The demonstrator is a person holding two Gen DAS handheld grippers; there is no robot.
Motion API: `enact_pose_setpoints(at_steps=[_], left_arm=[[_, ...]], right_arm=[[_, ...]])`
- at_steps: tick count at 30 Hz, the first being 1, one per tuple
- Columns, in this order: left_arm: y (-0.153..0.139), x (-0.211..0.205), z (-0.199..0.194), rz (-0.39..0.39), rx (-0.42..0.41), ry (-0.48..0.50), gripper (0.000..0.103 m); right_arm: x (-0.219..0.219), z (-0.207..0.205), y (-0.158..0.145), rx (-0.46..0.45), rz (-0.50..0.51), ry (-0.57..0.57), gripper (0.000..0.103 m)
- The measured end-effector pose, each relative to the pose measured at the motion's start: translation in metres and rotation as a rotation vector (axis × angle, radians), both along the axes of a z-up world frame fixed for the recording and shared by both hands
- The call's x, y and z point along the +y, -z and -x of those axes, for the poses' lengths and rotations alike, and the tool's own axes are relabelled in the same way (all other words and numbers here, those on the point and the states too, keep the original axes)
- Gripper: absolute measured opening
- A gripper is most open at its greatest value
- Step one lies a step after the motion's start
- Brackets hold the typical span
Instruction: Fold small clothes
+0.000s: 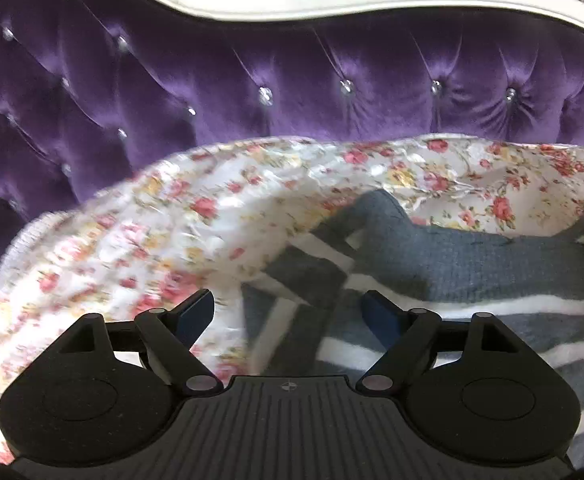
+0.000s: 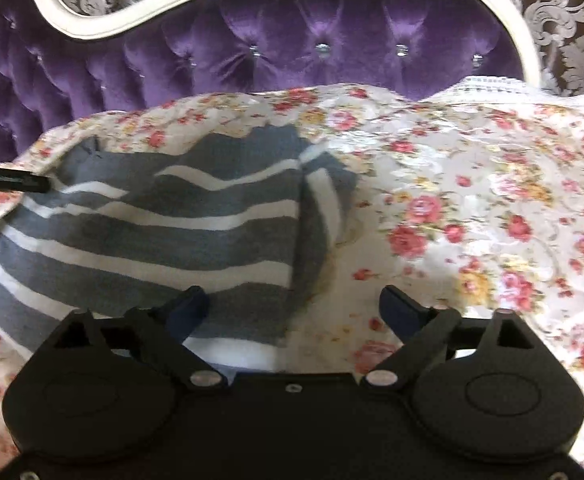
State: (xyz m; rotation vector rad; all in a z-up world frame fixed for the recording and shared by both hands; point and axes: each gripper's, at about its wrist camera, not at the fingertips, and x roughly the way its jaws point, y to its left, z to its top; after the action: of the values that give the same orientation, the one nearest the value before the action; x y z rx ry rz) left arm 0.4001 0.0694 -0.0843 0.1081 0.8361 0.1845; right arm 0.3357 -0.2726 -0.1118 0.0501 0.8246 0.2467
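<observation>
A grey-and-white striped garment (image 2: 164,232) is lying on the floral bedspread (image 2: 471,208), in front of the purple tufted headboard (image 2: 292,40). The left gripper (image 1: 288,312) is hovering with jaws wide over the garment's folded sleeve, gripping nothing. The right gripper (image 2: 295,308) is standing wide open at the garment's edge, empty.

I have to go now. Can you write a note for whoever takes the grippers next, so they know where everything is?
Left gripper: open, holding nothing, above the striped garment's left edge.
Right gripper: open, holding nothing, above its right edge.
Striped garment: grey and white, on the floral bedspread by the purple headboard. Both side parts look folded in over the body.
Left: fold it into a smaller bundle and tidy it.
</observation>
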Motion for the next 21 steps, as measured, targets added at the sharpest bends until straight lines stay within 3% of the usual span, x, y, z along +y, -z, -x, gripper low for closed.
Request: enact_pose_setpoints(at_steps=[6, 12, 15, 19, 21], left_arm=[[-0.026, -0.032, 0.028, 0.175, -0.051, 0.149, 0.081], [-0.011, -0.094, 0.043, 0.164, 0.015, 0.352, 0.081], [0.008, -0.105, 0.036, 0.125, 0.050, 0.354, 0.082], [0.017, -0.092, 0.025, 0.190, 0.041, 0.301, 0.095], [0.017, -0.085, 0.020, 0.191, 0.026, 0.270, 0.095]], right_arm=[[-0.002, 0.000, -0.002, 0.005, -0.003, 0.000, 0.096], [-0.003, 0.000, -0.001, 0.007, -0.011, -0.004, 0.096], [-0.003, 0.001, -0.002, 0.008, -0.011, -0.004, 0.096], [-0.004, 0.000, -0.001, 0.008, -0.011, -0.006, 0.096], [-0.003, 0.001, -0.001, 0.007, -0.008, -0.007, 0.097]])
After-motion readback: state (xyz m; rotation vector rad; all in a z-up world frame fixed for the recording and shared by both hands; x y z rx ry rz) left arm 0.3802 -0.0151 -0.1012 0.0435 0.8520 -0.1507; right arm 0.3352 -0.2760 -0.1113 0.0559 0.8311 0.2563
